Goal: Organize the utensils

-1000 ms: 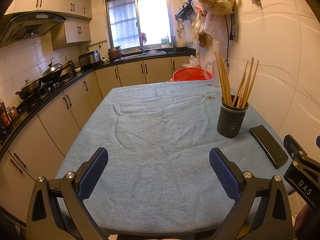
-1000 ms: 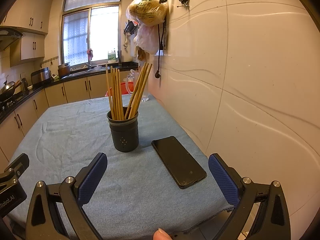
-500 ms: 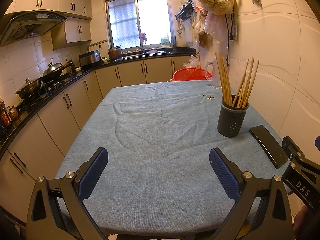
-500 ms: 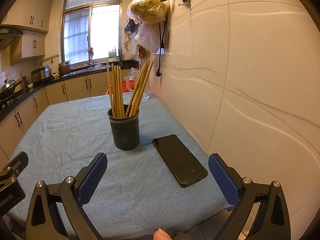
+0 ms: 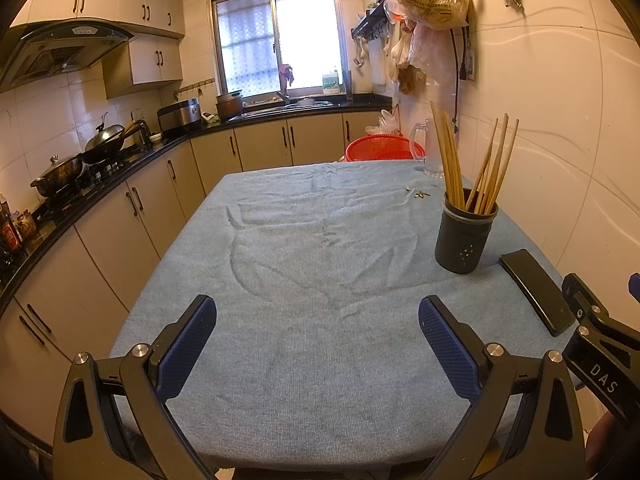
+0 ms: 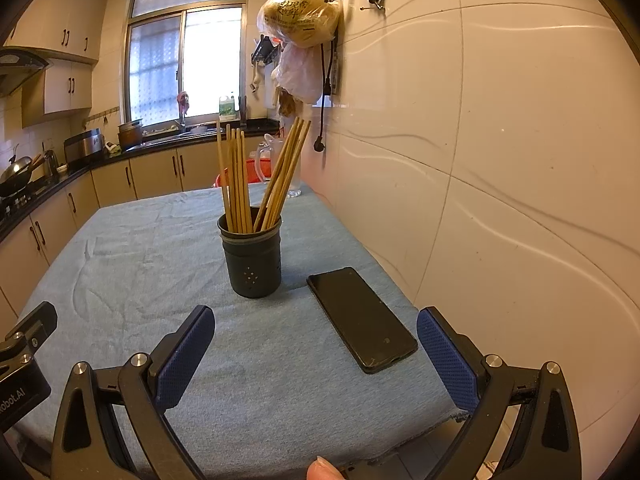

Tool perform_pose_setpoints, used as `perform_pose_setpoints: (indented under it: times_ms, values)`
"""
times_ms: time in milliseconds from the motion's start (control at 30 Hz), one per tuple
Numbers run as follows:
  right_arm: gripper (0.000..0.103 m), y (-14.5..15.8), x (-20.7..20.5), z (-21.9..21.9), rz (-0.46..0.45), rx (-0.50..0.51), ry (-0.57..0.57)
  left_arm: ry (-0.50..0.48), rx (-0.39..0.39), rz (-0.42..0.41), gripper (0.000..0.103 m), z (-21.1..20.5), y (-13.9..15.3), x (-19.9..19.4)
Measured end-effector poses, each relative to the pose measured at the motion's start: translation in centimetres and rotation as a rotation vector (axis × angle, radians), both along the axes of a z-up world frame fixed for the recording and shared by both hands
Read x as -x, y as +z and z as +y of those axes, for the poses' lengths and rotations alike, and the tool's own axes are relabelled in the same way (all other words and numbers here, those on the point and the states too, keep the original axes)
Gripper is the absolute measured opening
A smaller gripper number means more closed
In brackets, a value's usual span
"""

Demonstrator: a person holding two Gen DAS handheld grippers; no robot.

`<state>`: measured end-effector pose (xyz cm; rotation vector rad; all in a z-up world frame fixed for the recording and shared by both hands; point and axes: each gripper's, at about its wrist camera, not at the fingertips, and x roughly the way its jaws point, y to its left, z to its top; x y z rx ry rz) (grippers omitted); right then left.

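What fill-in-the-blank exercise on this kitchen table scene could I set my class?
1. The chopsticks stand in a dark ____.
2. The black phone lies on the cup's ____ side, toward the wall.
3. The table is covered by a ____ cloth.
4. The right gripper holds ____.

Missing words: cup; right; blue; nothing

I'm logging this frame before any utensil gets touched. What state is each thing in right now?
left gripper: open, empty, above the cloth.
right gripper: open, empty.
chopsticks: standing in the holder, fanned into two bunches.
holder: upright on the tablecloth.
phone: lying flat, screen dark, beside the holder, not touching it.
glass mug: upright at the table's far edge.
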<state>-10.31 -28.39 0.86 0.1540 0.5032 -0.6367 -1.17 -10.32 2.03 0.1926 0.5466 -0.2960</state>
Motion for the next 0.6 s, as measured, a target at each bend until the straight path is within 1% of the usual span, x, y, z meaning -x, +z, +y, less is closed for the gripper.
perform_pose_setpoints:
  times_ms: [133,367,467,533,600]
  values:
    - [0.103,0.0,-0.2,-0.2,0.003,-0.002,0.004,0.001,-0.002,0.0,0.101,0.0,0.0,0.0]
    - [0.103,-0.4,-1.0,-0.1,0.027,-0.006,0.026,0.014,-0.004,0.022,0.101,0.6,-1.1,-0.6]
    - [0.103,-0.7,-1.8,0.1,0.04,-0.007,0.037,0.034,0.0,0.038,0.101,1.0,-1.4,-1.4]
    - [0.103,-0.9,-2.5,0.1,0.051,-0.011,0.049,0.067,0.005,0.029,0.101,1.5,-1.4,-2.0]
    - [0.103,-1.1,-3.4,0.0,0.062,-0.018,0.066,0.089,0.026,0.044,0.101,2.5,-1.4,-3.1]
